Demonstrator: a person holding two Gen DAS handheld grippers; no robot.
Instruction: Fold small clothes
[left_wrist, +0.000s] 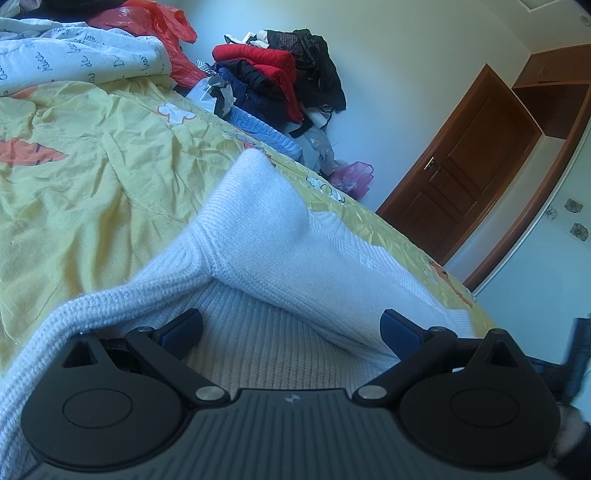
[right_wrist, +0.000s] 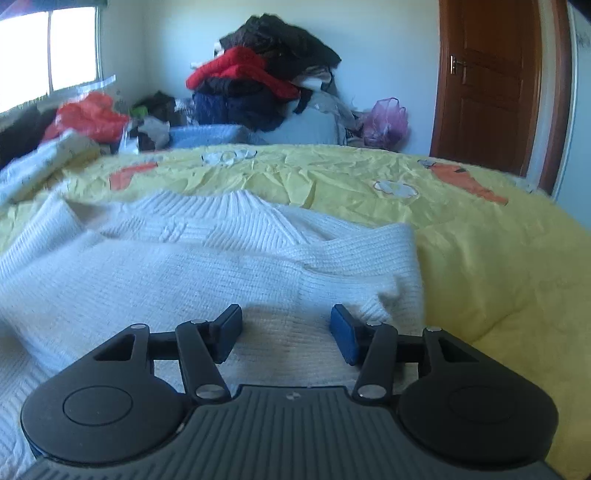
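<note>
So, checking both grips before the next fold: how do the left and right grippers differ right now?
The left gripper stands wider open than the right gripper. The left faces a raised fold of the white sweater; the right faces flatter knit. Both are open, gripping nothing, over the sweater.

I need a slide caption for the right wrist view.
Open right claw over a white knitted sweater on a yellow bedspread.

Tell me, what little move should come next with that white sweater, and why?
Probably bring the right gripper forward and close it on the folded-over sleeve edge just ahead. Its jaws stand open with nothing pinched, and the white sweater still lies rumpled on the yellow bedspread. The left gripper, also open, hovers over the knit.
</note>
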